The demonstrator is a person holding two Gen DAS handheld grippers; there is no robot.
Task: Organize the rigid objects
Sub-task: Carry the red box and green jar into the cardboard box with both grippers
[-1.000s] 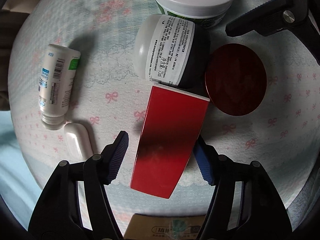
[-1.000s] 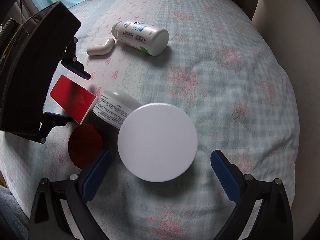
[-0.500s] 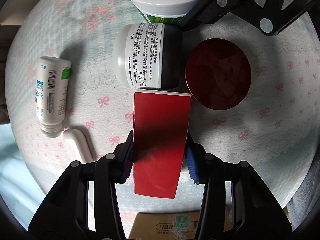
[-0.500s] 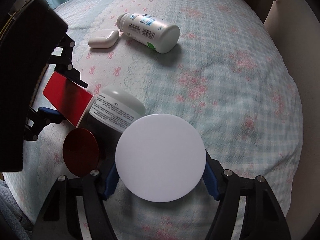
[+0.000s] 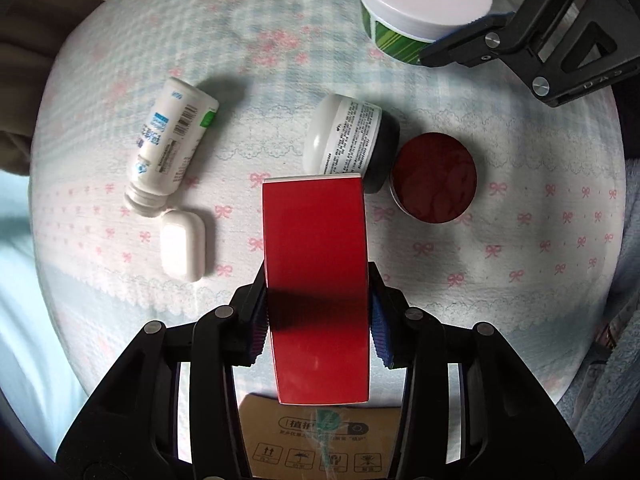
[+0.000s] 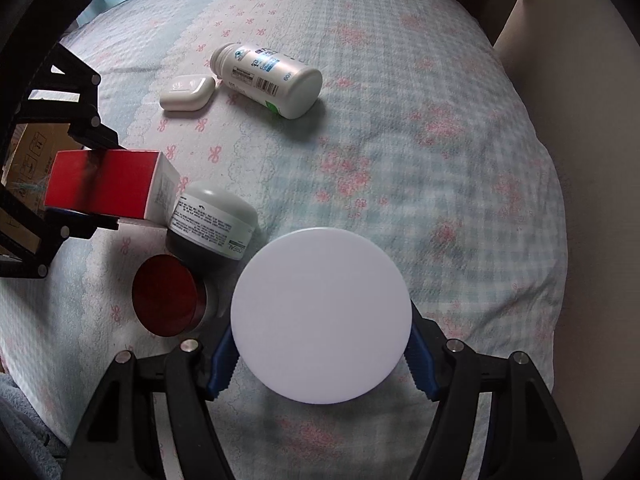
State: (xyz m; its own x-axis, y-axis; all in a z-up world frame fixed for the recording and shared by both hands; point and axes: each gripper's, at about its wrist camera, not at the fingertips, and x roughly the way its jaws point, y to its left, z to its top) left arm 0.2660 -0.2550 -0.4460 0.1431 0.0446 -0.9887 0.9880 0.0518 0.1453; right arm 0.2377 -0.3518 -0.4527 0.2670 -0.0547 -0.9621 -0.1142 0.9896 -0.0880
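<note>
Your left tongs (image 5: 316, 330) are clamped on the long sides of the red box (image 5: 316, 280), which looks clear of the bed (image 5: 520, 260) in the left wrist view, its far end at twelve o'clock just over the black-and-white jar (image 5: 352, 140) lying on its side. Your right tongs (image 6: 320, 360) are clamped on the white-lidded tub (image 6: 320, 320), pads on either side of the lid at nine and three o'clock. So you seem to be at the lifting step with both hands loaded. At two o'clock from the box sits the red tin (image 5: 434, 178), touching the jar; at ten o'clock the white bottle (image 5: 172, 148) lies on its side with the small white case (image 5: 184, 246) just beside its neck. A cardboard carton (image 5: 320, 440) shows at six o'clock under the left tongs, probably the place for the box. Next, carry each item clear of the jar, keep the grip firm, and set down level before letting go.
</note>
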